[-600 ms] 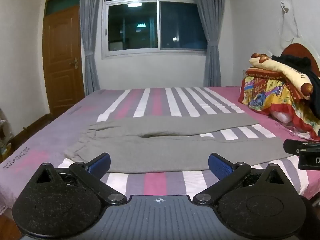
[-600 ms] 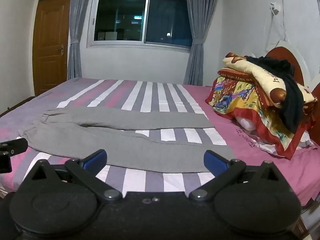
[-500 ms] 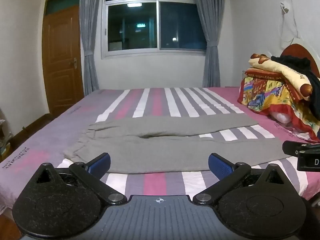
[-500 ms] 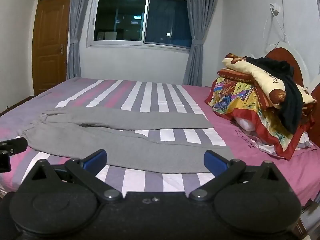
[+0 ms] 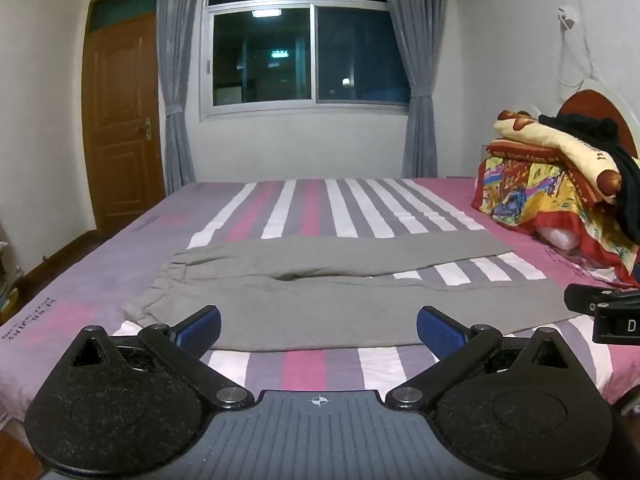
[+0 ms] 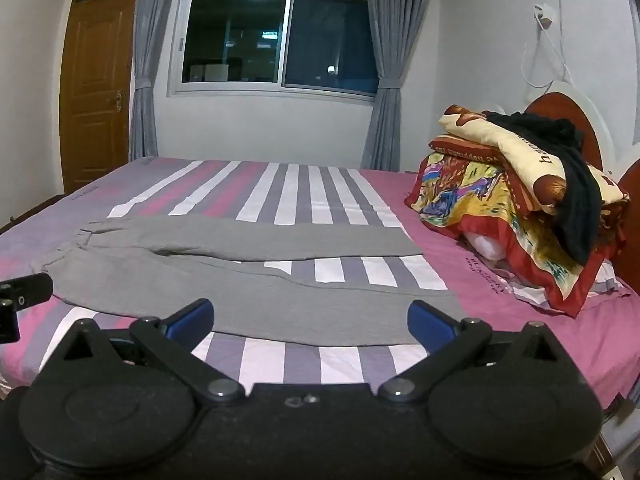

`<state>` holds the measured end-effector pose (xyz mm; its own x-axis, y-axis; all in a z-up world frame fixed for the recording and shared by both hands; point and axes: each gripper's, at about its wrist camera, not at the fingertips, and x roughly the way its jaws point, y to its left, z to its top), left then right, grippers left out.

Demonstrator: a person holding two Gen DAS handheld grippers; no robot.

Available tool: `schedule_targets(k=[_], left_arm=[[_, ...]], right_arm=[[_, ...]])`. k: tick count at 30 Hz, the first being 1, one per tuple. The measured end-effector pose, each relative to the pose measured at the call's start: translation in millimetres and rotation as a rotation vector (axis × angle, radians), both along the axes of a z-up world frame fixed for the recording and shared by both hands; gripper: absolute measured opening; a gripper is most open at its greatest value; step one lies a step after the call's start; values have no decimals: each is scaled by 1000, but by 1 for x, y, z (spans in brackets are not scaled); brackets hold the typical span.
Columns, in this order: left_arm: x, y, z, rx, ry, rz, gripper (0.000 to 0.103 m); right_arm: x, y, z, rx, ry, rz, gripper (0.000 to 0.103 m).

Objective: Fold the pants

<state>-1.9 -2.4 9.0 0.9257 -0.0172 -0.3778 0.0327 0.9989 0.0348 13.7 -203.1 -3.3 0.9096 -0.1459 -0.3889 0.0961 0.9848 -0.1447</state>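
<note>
Change: almost nothing since earlier; views shift slightly.
Left tongs (image 5: 318, 326): wide open, empty, hovering before the bed (image 5: 304, 368).
Right tongs (image 6: 310, 322): likewise, empty.
Pants (image 5: 344, 292): spread flat across the bed, ready for folding.

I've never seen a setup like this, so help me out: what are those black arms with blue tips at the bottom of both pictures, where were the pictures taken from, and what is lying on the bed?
Each picture comes from a small wide-angle camera fixed on a hand-held gripper, looking forward along its two fingers. A person holds one in each hand; there is no robot arm. The black arms with blue pads are the fingers. One view shows the left gripper, the other the right gripper. Both stand wide open and hold nothing.

Ahead is a bed with a pink, grey and white striped sheet. On it a pair of grey fabric pants lies spread flat, waistband to the left, legs running right, not yet folded. At the headboard end sits a pile of colourful folded blankets with a black garment draped over it.
</note>
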Motion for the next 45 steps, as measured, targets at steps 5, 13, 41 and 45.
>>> schedule_targets(k=[5, 13, 41, 45], left_arm=[[0, -3, -2, 1, 0, -5, 103], [1, -5, -3, 1, 0, -7, 103], [-5, -6, -2, 1, -13, -10, 103], [-6, -5, -1, 3, -12, -13, 103]], right_arm=[[1, 0, 1, -3, 0, -9, 103], [0, 2, -2, -25, -5, -21, 103], [-1, 2, 0, -18, -6, -14, 103], [-2, 1, -1, -15, -5, -16, 103]])
